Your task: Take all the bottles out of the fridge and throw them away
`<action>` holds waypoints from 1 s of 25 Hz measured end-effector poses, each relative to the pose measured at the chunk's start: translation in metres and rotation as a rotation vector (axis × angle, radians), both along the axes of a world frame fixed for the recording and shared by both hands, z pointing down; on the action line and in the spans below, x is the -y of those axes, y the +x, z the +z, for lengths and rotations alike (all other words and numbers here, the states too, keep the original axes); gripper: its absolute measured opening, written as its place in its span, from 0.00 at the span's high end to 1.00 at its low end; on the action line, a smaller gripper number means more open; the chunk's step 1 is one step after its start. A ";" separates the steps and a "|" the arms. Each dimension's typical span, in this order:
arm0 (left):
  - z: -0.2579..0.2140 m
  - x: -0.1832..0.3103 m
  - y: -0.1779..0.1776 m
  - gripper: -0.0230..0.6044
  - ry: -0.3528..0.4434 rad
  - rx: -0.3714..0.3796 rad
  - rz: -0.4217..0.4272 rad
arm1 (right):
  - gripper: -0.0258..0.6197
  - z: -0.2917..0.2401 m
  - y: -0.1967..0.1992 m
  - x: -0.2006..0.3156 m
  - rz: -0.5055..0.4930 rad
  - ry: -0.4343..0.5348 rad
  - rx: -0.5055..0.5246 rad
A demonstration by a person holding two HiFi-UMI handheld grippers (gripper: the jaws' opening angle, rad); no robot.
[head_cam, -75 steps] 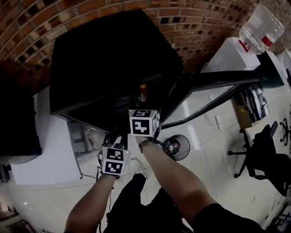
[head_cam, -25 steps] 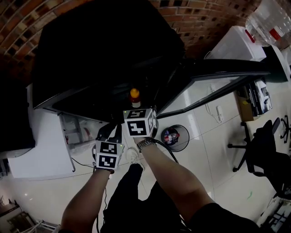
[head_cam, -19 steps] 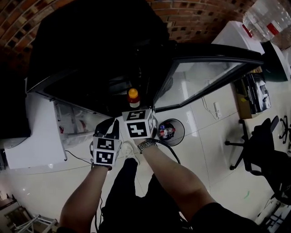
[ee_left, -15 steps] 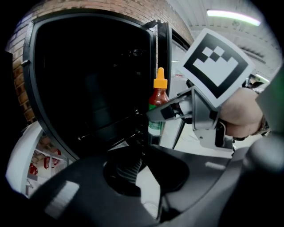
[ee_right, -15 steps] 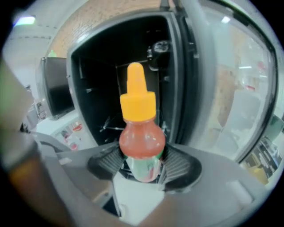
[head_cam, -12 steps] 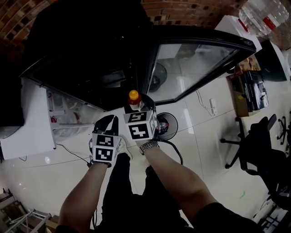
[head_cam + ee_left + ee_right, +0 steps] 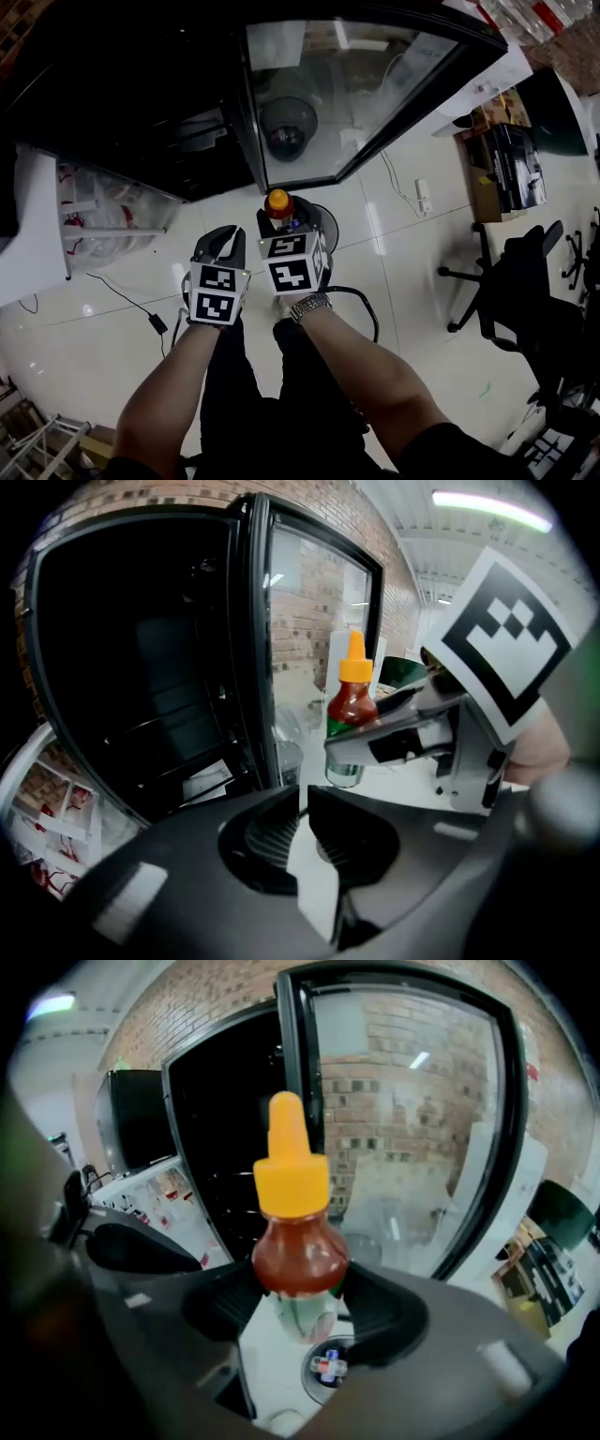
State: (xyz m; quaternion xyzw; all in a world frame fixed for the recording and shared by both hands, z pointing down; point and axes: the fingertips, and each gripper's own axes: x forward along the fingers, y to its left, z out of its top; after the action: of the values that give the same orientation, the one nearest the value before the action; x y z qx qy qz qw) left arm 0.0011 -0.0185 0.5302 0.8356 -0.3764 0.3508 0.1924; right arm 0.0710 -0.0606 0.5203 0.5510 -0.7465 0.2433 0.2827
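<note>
A sauce bottle (image 7: 277, 201) with an orange cap and red contents stands upright in my right gripper (image 7: 280, 217), which is shut on it just below its shoulder. In the right gripper view the bottle (image 7: 298, 1241) fills the middle between the pads, and the round bin (image 7: 325, 1369) lies on the floor right beneath it, with a bottle inside. The black fridge (image 7: 122, 103) stands open, its inside dark. My left gripper (image 7: 221, 243) hangs beside the right one, to its left. Its jaws are closed with nothing between them (image 7: 304, 801). It sees the bottle (image 7: 352, 700) from the side.
The fridge's glass door (image 7: 347, 84) stands swung out above the bin (image 7: 325, 217). A white shelf unit (image 7: 37, 234) is at the left, with a cable (image 7: 141, 309) across the floor. An office chair (image 7: 511, 291) and boxes (image 7: 506, 164) stand at the right.
The right gripper has drawn the bottle out of the fridge and back to above the bin. The left gripper has come back alongside it. The view has tipped down toward the floor.
</note>
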 end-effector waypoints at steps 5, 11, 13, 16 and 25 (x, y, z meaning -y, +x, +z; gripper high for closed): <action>0.032 -0.014 0.040 0.96 -0.031 0.007 0.050 | 0.54 0.047 0.036 -0.035 0.017 -0.072 0.007; 0.068 -0.032 0.071 0.96 -0.087 0.012 0.099 | 0.54 0.106 0.065 -0.076 0.055 -0.185 0.026; 0.084 -0.039 0.079 0.96 -0.111 0.011 0.116 | 0.54 0.125 0.074 -0.086 0.074 -0.226 0.027; 0.105 -0.044 0.086 0.96 -0.137 0.024 0.152 | 0.54 0.156 0.082 -0.097 0.105 -0.276 0.038; 0.169 -0.060 0.097 0.96 -0.203 0.020 0.205 | 0.54 0.247 0.094 -0.124 0.219 -0.439 0.098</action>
State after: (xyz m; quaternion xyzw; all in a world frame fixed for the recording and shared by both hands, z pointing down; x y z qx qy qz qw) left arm 0.0986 0.0411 0.6990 0.8423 -0.2538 0.4132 0.2353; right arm 0.1647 0.0629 0.7669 0.5416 -0.6245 0.4552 0.3309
